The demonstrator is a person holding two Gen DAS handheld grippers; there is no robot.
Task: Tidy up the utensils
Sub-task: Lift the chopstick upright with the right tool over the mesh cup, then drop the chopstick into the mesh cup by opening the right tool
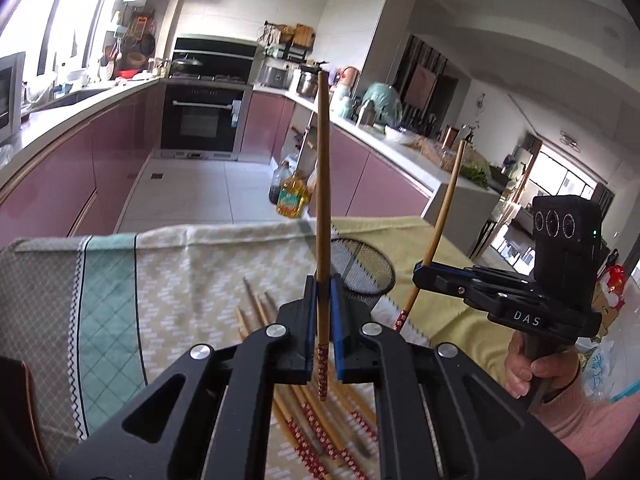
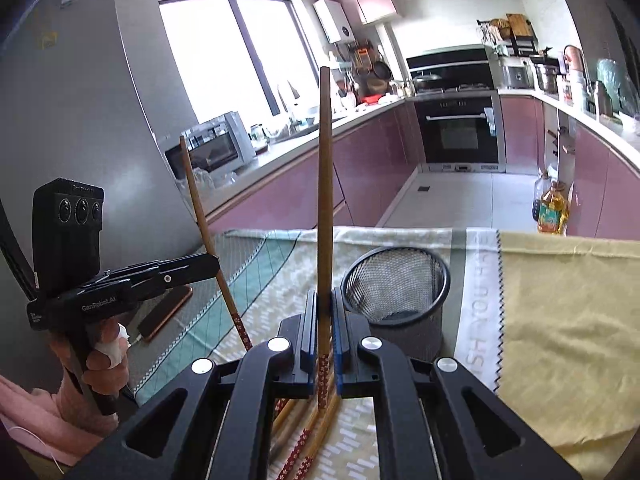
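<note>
In the left wrist view my left gripper (image 1: 322,292) is shut on a wooden chopstick (image 1: 323,200) that stands almost upright, its red patterned end hanging below the pads. To the right, my right gripper (image 1: 420,274) is shut on a second chopstick (image 1: 447,200), tilted slightly. The right wrist view shows the same: right gripper (image 2: 324,308) clamping its upright chopstick (image 2: 325,200), left gripper (image 2: 214,266) at the left with its chopstick (image 2: 202,208). A black mesh cup (image 2: 396,284) (image 1: 360,268) stands just beyond both grippers. Several more chopsticks (image 1: 320,420) (image 2: 308,428) lie on the cloth beneath.
A patterned green and beige towel (image 1: 120,280) and a yellow cloth (image 2: 560,340) cover the table. A phone (image 2: 164,312) lies at the table's left. Oil bottles (image 2: 552,208) stand on the kitchen floor past the far edge. A hand (image 1: 532,368) grips the right handle.
</note>
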